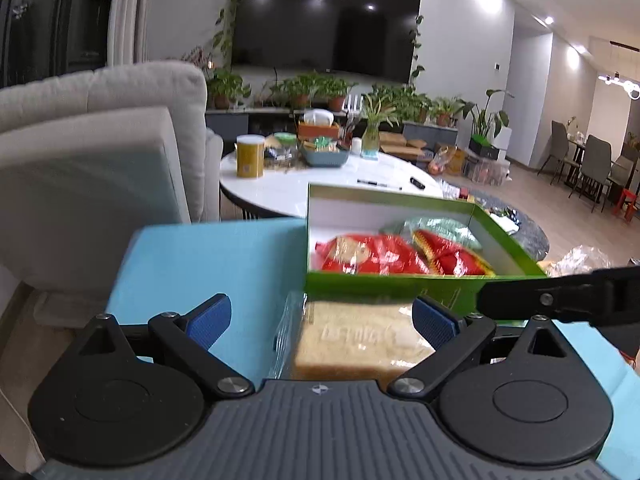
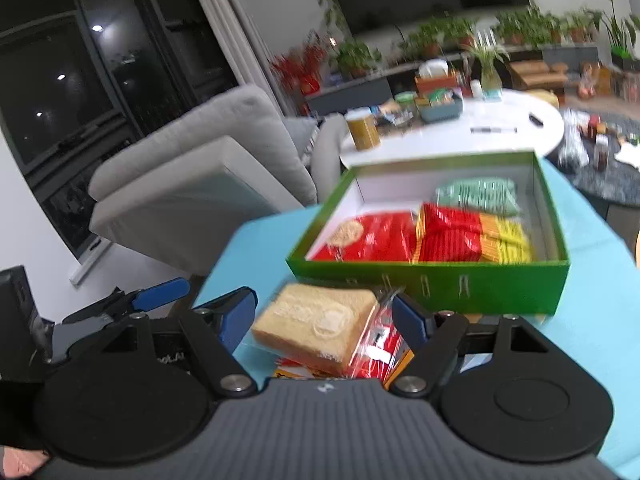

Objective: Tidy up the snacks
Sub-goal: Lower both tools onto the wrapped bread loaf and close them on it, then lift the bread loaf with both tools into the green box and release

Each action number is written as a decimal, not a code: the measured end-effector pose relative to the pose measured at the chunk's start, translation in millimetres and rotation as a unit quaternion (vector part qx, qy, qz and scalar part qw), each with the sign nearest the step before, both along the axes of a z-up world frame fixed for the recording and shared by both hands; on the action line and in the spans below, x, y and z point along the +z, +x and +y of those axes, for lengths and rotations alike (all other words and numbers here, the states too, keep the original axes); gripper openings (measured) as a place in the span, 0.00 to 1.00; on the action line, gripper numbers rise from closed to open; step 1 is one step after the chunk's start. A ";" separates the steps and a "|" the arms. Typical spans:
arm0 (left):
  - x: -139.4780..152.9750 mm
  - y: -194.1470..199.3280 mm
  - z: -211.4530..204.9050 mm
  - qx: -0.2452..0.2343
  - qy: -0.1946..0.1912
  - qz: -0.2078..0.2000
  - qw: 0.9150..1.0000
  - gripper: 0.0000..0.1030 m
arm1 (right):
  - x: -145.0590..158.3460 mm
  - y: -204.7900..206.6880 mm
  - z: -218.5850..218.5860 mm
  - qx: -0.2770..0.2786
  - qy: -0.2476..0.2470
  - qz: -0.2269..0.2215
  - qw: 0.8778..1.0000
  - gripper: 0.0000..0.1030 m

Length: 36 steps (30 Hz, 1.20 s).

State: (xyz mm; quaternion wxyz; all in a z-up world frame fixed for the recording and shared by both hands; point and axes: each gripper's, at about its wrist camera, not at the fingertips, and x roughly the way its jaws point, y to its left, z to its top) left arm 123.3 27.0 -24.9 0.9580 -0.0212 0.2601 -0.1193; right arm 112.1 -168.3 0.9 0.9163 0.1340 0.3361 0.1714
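Two grippers converging on one wrapped bread sandwich (image 2: 320, 330), sitting on the blue table (image 1: 208, 264) just in front of the green box (image 2: 432, 276). Left gripper (image 1: 322, 314) spread wide, blue pads either side of the pack, not pinching anything. Right gripper (image 2: 326, 314) also wide, jaws straddling the same pack without clamping. Left one's blue fingers poking into the right wrist view at the far left edge, so pretty crowded down there.

Box already holding a red snack bag (image 2: 368, 240), a red-and-yellow packet (image 2: 472, 240) and a pale green bag (image 2: 480, 194) at the back. Free white floor looks to be along the left and rear-left inside the box.

Tips for doing this step well, purely a judgement call:
- Pick one gripper for the grab, back the other off, otherwise fingers clash.
- Close across the short sides of the bread, gently; soft loaf plus slippery plastic wrap means squashing or sliding if squeezed hard.
- Grab low enough to catch the bread itself, not just loose film.
- Lift clear over the near green wall before moving forward, or risk shoving the box.
- Frames a bit blurry, so exact contact between pads and wrapper hard to call.
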 end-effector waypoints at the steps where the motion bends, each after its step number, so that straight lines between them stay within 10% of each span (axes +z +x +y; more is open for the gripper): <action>1: -4.3 1.4 0.9 -0.001 -0.002 0.004 1.000 0.94 | -4.0 1.6 1.5 -0.002 0.000 0.008 1.000 0.66; 36: -49.9 27.3 3.3 -0.077 -0.059 0.079 0.992 0.82 | -53.2 49.3 27.4 -0.005 0.004 0.116 0.993 0.70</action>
